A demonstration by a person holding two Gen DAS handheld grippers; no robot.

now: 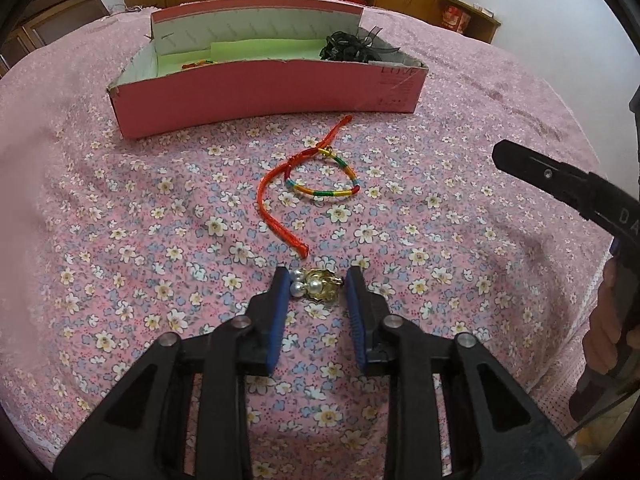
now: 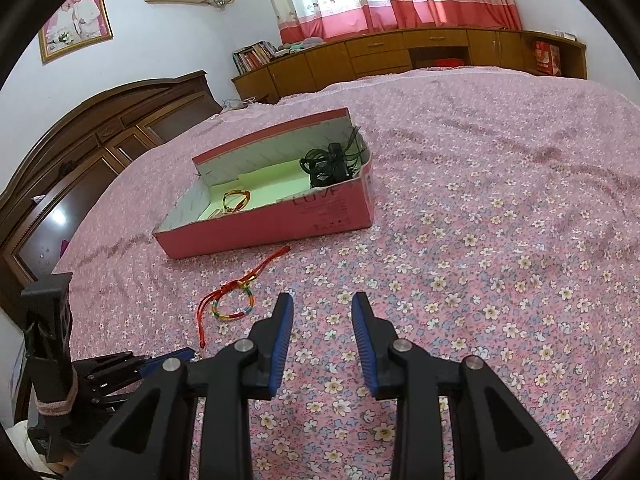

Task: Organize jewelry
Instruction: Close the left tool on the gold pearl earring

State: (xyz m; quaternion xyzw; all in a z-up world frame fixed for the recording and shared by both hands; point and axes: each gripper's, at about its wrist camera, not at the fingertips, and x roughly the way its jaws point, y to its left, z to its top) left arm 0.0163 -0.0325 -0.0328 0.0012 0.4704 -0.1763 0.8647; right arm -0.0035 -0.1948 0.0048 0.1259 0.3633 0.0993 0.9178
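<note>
Here, the left gripper point(image 1: 316, 286) sat low in the left wrist frame with its jaws apart, and the pearl-and-gold ornament point(image 1: 316, 288) lay directly between the two blue pads. The left pad touched or nearly touched the pearls, while a small gap remained at the right pad. The ornament's long axis ran roughly across the jaw gap, so closing should catch it end to end. The left gripper was clearly the nearer tool; the right gripper point(image 2: 322, 312) hovered apart over bare floral bedspread point(image 2: 480, 280), jaws open and holding nothing.

Farther up, near frame centre, the red cord bracelet point(image 1: 312, 184) with its multicoloured loop lay on the fabric, well apart from the jaws. Beyond it, in the upper half, stood the pink box point(image 1: 260, 92), already holding another bracelet point(image 2: 236, 200) and a black ribbon bundle point(image 1: 348, 46).
</note>
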